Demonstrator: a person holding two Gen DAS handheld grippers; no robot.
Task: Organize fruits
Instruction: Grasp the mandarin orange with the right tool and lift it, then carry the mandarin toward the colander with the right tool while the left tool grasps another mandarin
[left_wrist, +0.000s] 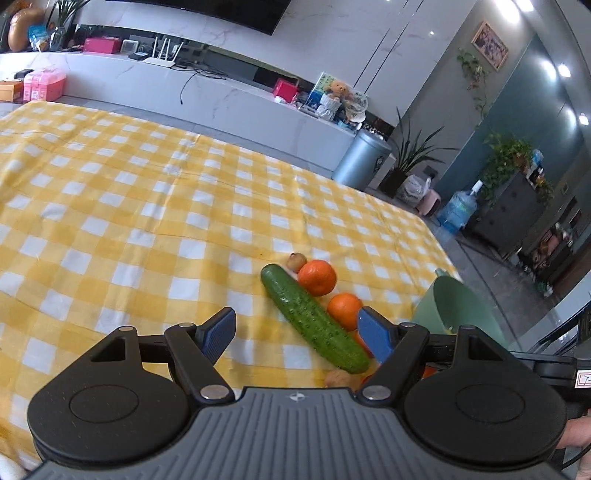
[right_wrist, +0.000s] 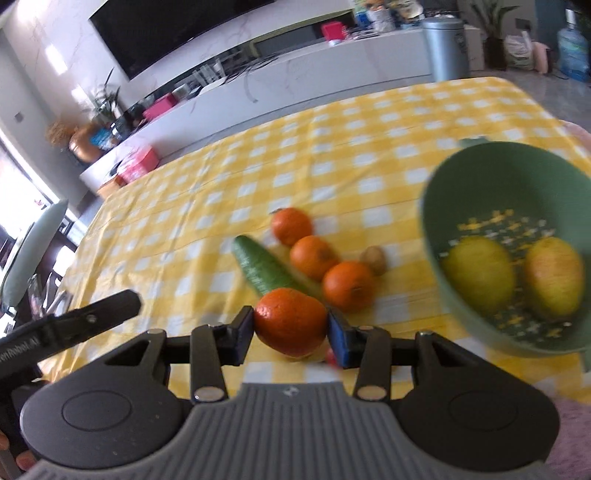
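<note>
My right gripper (right_wrist: 290, 328) is shut on an orange tangerine (right_wrist: 291, 320), held above the yellow checked cloth. Beyond it lie a cucumber (right_wrist: 264, 271), three more tangerines (right_wrist: 312, 256) in a row and a small brown kiwi (right_wrist: 375, 259). At the right a green colander bowl (right_wrist: 436, 206) holds two yellow-green mangoes (right_wrist: 480, 273). My left gripper (left_wrist: 297, 334) is open over the cloth, nothing between its blue pads; the cucumber (left_wrist: 314, 319) lies just past its right finger, with two tangerines (left_wrist: 317, 277) and a kiwi (left_wrist: 296, 261) beside it. The bowl (left_wrist: 461, 306) shows at the right.
The table (left_wrist: 129, 192) is covered by the checked cloth and ends at the right near the bowl. The other gripper's black body (right_wrist: 74, 321) reaches in at the left of the right wrist view. A white TV counter, a grey bin and plants stand behind.
</note>
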